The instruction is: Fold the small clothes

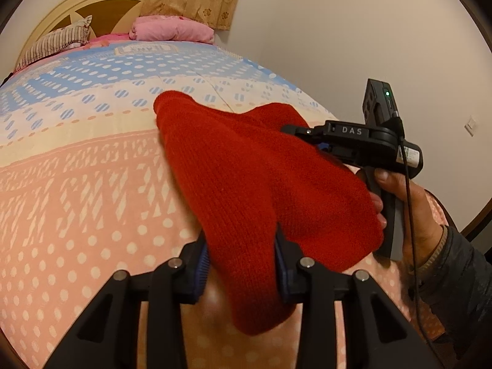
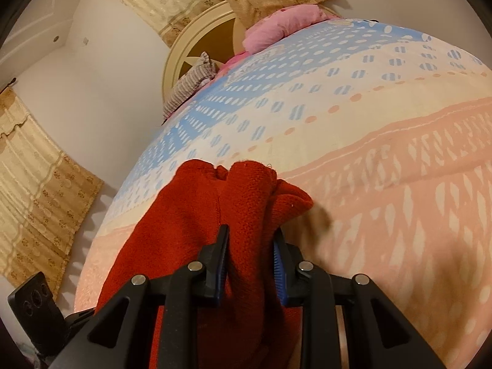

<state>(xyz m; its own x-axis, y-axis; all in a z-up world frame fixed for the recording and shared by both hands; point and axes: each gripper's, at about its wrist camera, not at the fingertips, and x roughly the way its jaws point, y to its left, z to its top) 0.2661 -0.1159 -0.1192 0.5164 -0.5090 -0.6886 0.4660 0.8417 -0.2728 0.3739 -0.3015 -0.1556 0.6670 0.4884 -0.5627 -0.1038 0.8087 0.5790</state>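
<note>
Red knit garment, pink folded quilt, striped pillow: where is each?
red knit garment (image 1: 246, 184), left wrist view, middle of its ribbed surface
pink folded quilt (image 1: 170, 29), left wrist view, its top
striped pillow (image 1: 57, 44), left wrist view, its face

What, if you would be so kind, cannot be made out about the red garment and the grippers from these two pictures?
- Left wrist view: the red knit garment hides the left gripper pads' contact, and its type and overall shape are unclear because it is bunched.
- Left wrist view: the right gripper fingertips are buried in the cloth.
- Right wrist view: the garment's lower end is cut off by the picture's bottom edge, behind the right gripper.
</note>
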